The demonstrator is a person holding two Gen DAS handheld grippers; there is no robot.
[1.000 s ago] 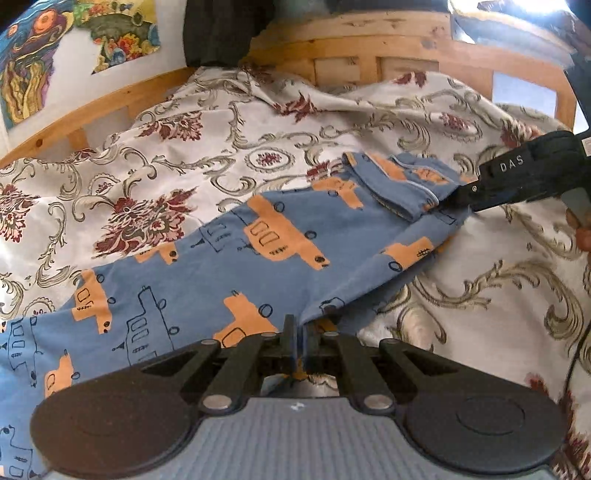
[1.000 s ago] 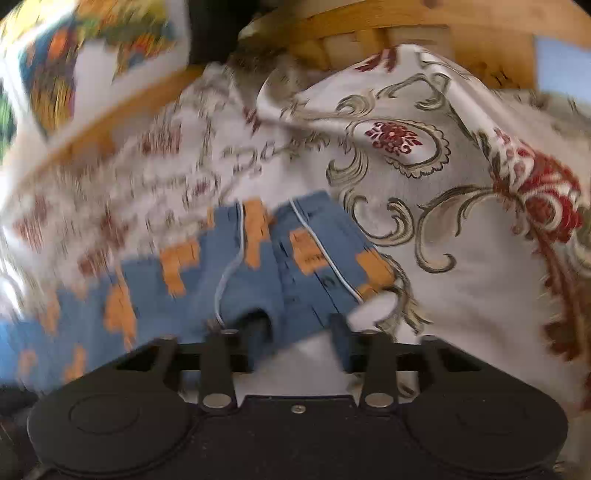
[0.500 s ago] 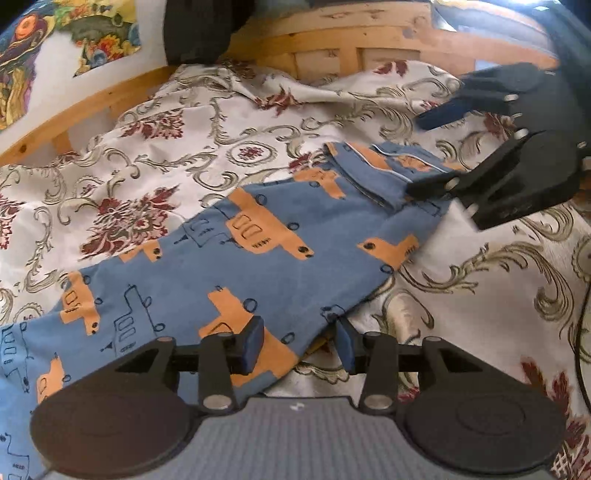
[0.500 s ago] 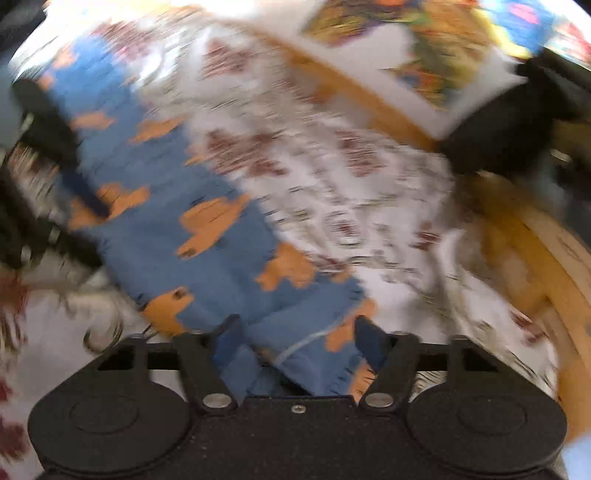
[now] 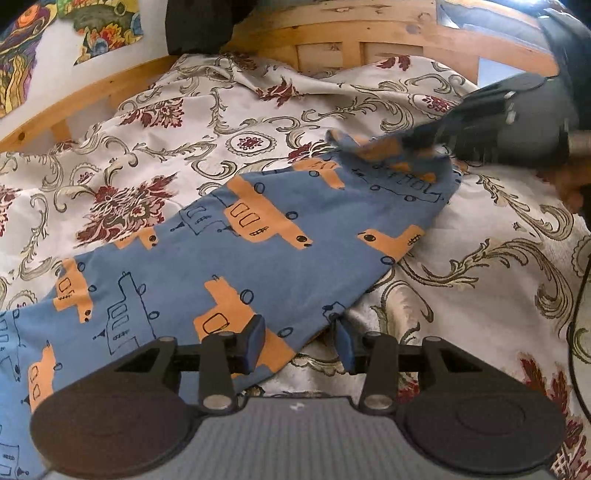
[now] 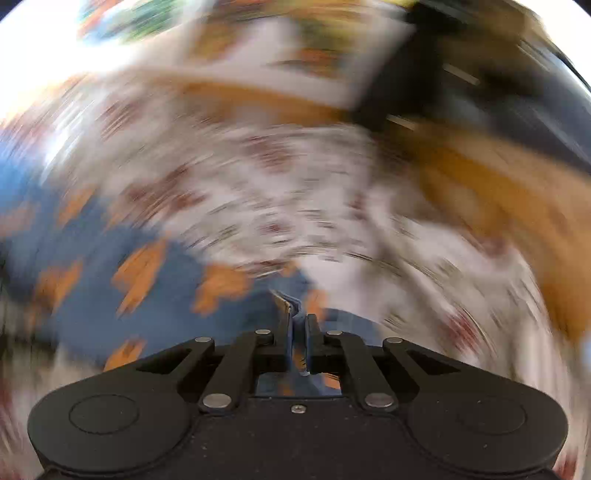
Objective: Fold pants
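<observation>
Blue pants [image 5: 236, 258] printed with orange trucks lie across a floral bedspread [image 5: 480, 266], running from lower left to upper right. My left gripper [image 5: 301, 345] is open, its blue pads either side of the near edge of the cloth. My right gripper [image 5: 428, 142] pinches the far end of the pants at upper right and lifts it a little. In the right wrist view, heavily blurred, my right gripper [image 6: 298, 332] is shut on a fold of the blue pants [image 6: 207, 295].
A wooden bed frame [image 5: 332, 33] runs behind the bedspread. Colourful pictures [image 5: 99, 29] hang on the white wall at upper left. A dark garment [image 5: 199, 22] drapes over the frame. A black cable [image 5: 578, 317] hangs at the right edge.
My left gripper opened and let go of the pants' near edge. My right gripper swung round, closed on the far end of the pants and is moving fast.
</observation>
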